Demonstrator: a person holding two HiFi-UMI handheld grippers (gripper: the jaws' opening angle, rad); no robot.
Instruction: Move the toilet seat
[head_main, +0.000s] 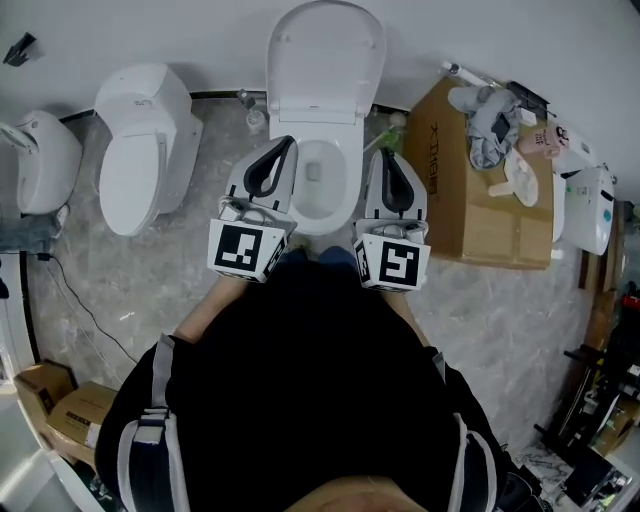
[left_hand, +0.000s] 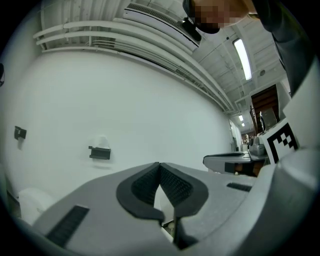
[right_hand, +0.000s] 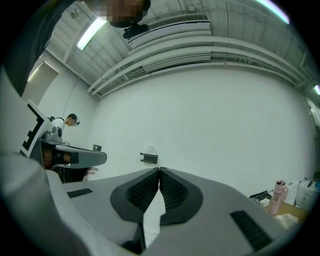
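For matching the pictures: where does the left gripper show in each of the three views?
Head view: left gripper centre-left, beside the toilet, jaws shut.
Left gripper view: left gripper at bottom centre, its own shut jaws filling the foreground.
Right gripper view: left gripper at the left edge, seen side-on.
Shared landmark: the dark wall bracket, in both gripper views, not the head view.

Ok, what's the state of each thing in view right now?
Middle toilet lid: raised against the wall, bowl exposed.
Neighbouring toilet lid: down.
Cardboard box: closed, clutter on top.
Left gripper: shut, empty.
Right gripper: shut, empty.
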